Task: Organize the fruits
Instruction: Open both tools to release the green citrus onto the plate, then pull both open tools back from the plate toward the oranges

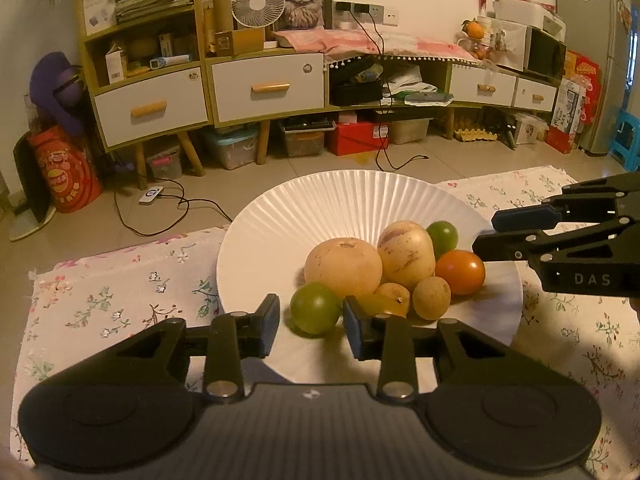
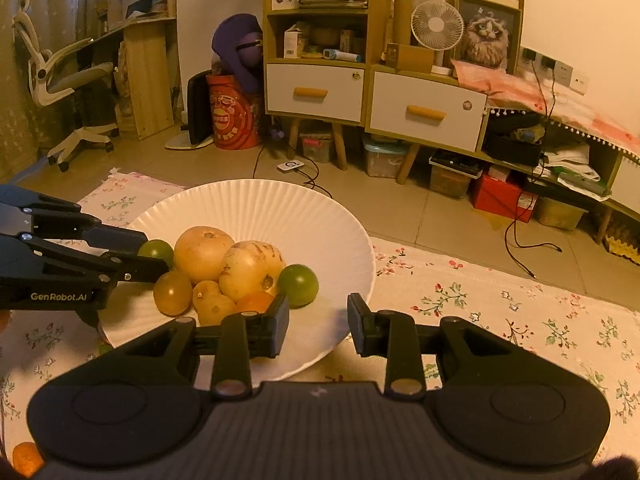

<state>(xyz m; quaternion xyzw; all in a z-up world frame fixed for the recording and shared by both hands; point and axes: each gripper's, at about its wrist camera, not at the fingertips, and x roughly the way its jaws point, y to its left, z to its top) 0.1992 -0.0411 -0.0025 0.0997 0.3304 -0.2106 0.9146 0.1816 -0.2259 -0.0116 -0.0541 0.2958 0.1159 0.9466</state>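
Black and broad at the bottom of each wrist view sits the gripper's own body. From the left wrist, the left gripper [image 1: 310, 330] has its fingers spread over the near part of the plate [image 1: 304, 208], and a green fruit [image 1: 315, 314] sits just beyond the gap between the pads, which stand clear of it on both sides. Behind that fruit the pile holds a big pale round fruit [image 1: 343, 268], a streaked yellowish one [image 1: 406, 256], an orange one [image 1: 460, 272], another green one [image 1: 442, 236] at the back, and some small tan ones [image 1: 431, 297] in front. From the right wrist, the right gripper [image 2: 318, 330] is also parted, pinching nothing, over the plate's rim [image 2: 362, 280] beside the second green fruit [image 2: 298, 285]. Plate and fruits rest on a flowered cloth [image 2: 500, 312].
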